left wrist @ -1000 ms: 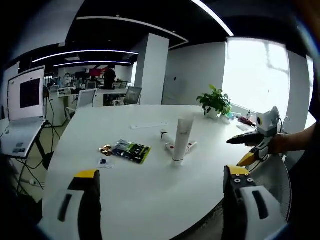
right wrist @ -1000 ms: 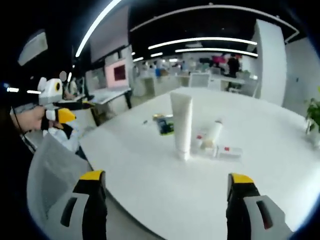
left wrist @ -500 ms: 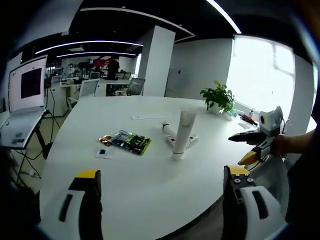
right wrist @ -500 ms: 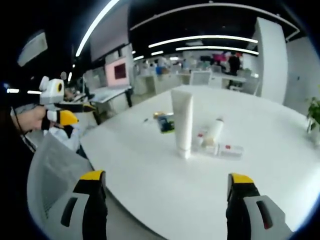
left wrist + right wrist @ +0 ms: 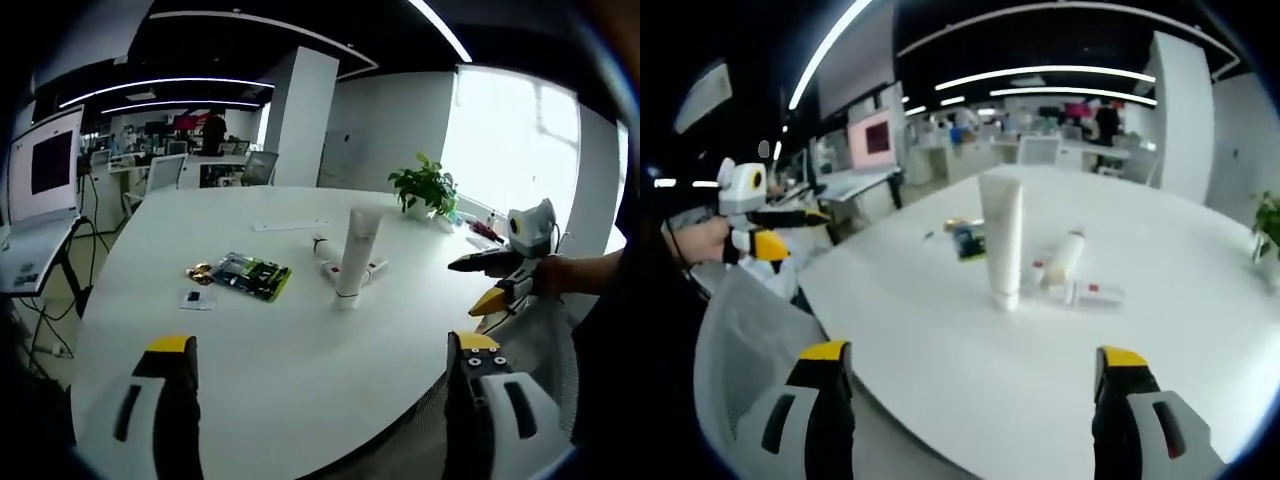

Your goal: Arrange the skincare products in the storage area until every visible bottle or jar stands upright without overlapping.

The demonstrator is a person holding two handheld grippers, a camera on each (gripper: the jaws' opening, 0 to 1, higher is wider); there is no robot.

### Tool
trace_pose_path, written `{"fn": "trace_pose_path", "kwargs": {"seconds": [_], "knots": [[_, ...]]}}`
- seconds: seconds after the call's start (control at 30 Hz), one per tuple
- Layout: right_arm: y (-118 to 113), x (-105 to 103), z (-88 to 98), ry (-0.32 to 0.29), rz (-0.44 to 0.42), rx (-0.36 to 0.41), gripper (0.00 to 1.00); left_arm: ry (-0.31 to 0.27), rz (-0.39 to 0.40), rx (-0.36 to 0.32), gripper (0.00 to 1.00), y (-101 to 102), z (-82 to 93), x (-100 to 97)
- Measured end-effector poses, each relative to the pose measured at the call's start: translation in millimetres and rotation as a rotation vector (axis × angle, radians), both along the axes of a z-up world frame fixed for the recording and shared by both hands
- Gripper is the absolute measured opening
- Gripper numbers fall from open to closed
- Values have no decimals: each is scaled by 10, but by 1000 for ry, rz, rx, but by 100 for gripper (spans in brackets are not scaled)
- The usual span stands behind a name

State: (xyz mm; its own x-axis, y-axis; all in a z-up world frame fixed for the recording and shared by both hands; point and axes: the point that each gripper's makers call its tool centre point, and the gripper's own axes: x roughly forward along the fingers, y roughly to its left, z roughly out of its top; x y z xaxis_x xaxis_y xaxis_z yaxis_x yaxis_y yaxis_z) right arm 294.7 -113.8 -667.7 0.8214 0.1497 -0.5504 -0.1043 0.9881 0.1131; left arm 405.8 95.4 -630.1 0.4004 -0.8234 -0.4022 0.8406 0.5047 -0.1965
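Standing cap-down near the middle of the round white bench [image 5: 940, 390], the tall white squeeze tube [image 5: 1001, 238] is already upright, while the small white bottle [image 5: 1065, 256] and flat white tube with red print [image 5: 1095, 294] lie on their sides just beside it. My left tool [image 5: 320, 380] and right tool [image 5: 970, 385] both hang released, well short of them. I judge that reaching for the lying pieces could topple the tube.

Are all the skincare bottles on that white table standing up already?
No, only the tall white tube stands upright; a small bottle and another tube lie flat beside it on the table.
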Motion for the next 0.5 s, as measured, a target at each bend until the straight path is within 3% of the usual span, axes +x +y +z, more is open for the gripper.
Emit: {"fn": "trace_pose_path", "kwargs": {"seconds": [0.5], "knots": [[-263, 150, -156, 54, -33, -3, 99, 30, -14, 32, 99, -27, -169, 108]]}}
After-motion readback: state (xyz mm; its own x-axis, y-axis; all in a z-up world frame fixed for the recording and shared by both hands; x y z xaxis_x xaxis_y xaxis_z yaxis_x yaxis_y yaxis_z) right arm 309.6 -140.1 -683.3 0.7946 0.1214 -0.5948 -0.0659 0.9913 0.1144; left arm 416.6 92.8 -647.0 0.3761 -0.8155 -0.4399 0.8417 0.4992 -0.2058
